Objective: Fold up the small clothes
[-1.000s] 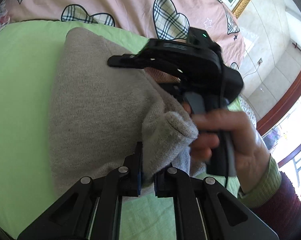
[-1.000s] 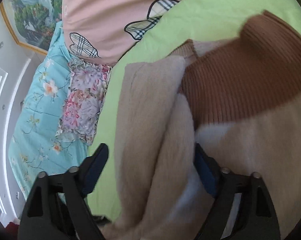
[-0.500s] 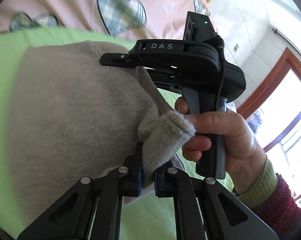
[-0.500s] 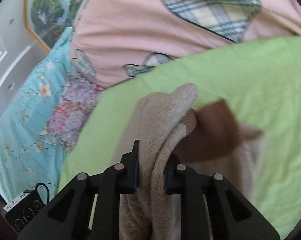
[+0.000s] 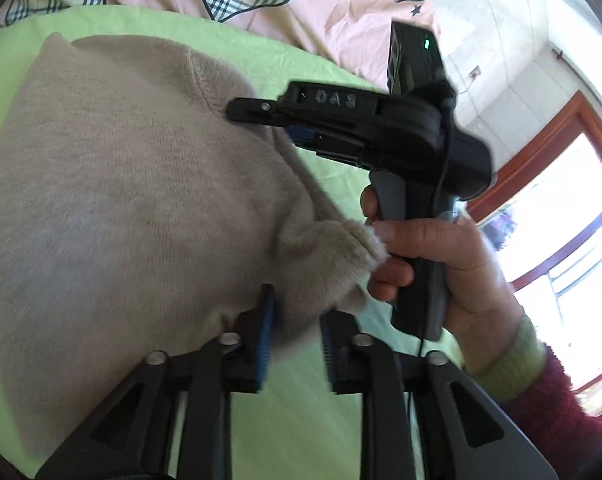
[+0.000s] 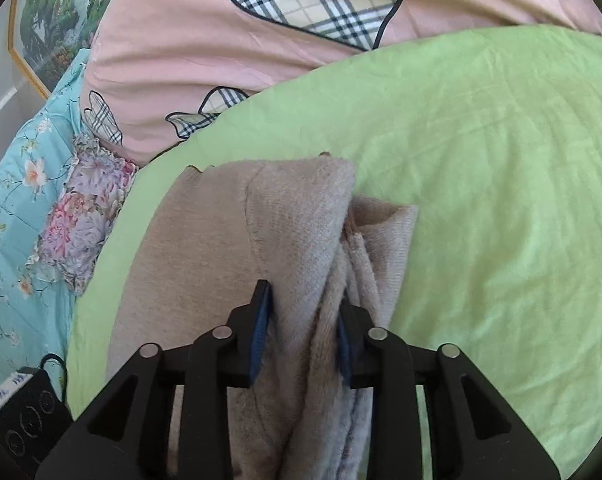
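Note:
A beige knit sweater (image 5: 133, 200) lies folded on the green sheet (image 5: 301, 420); it also shows in the right wrist view (image 6: 221, 260). My left gripper (image 5: 295, 340) has its jaws slightly parted around a bunched corner of the sweater, and the fabric still sits between them. My right gripper (image 6: 303, 324) also has its jaws parted a little around a thick fold of the sweater. The right gripper (image 5: 253, 110) shows in the left wrist view, held by a hand, with its tip over the sweater's far edge.
A pink quilt with plaid hearts (image 6: 301, 20) lies beyond the green sheet (image 6: 501, 160). A floral pillow (image 6: 85, 216) and a turquoise cover (image 6: 13, 240) are at the left. A black box with a cable (image 6: 21, 420) sits at the lower left. A window (image 5: 561, 220) is at the right.
Both grippers were pinched tight on the sweater half a second ago; both jaws have now opened a little. The sweater has been laid down flatter and the brown part is hidden.

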